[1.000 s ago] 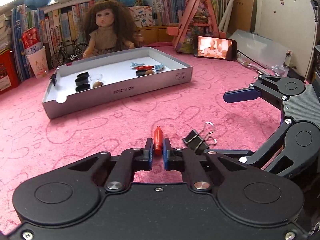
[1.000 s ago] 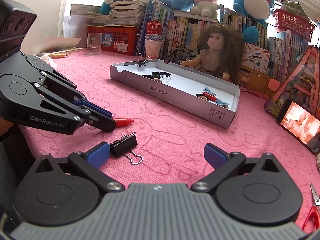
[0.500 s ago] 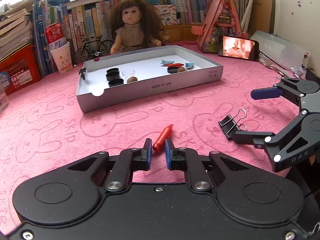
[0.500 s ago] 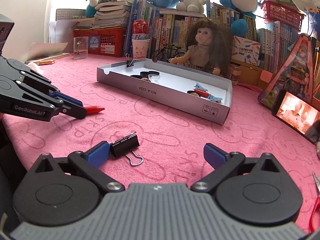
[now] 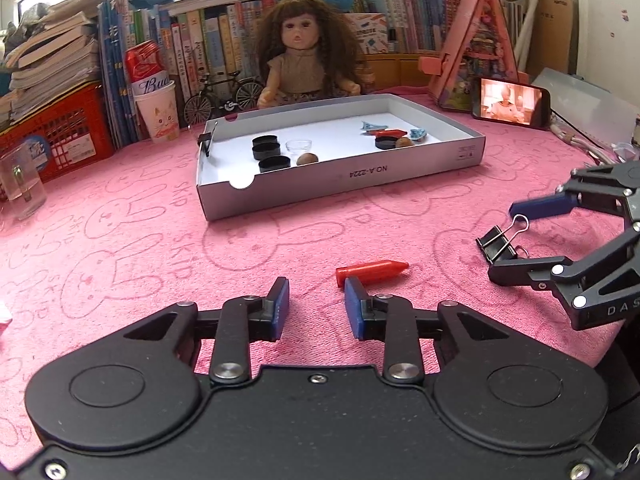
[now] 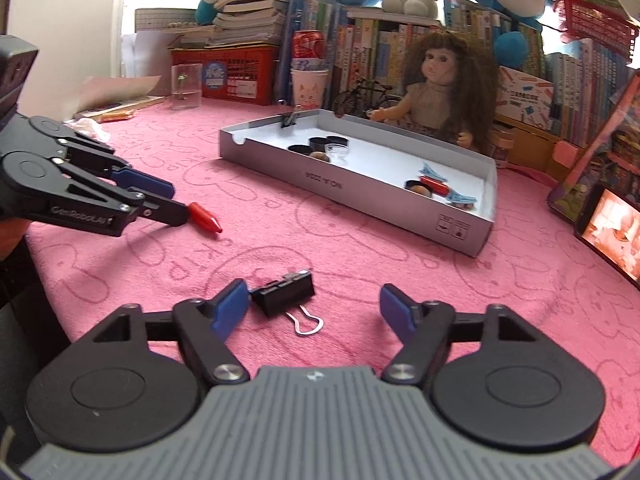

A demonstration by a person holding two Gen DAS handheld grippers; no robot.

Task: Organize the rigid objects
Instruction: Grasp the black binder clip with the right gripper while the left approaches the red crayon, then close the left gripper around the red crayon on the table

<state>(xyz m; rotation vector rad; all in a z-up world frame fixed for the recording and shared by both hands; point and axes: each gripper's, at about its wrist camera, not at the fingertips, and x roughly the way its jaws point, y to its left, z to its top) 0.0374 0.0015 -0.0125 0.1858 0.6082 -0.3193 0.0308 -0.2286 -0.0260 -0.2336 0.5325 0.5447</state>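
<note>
Left gripper (image 5: pixel 316 304) jaws open, holding nothing, red crayon (image 5: pixel 372 271) lying just ahead. Right gripper (image 6: pixel 310 306) jaws wide open around black clip (image 6: pixel 285 293).

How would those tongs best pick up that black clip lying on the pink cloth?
Probably by the clip's black body, from above, one finger on each flat face. It lies on its side, off-centre between the open right tongs, near the left finger; the thin wire loops look too slippery.
</note>
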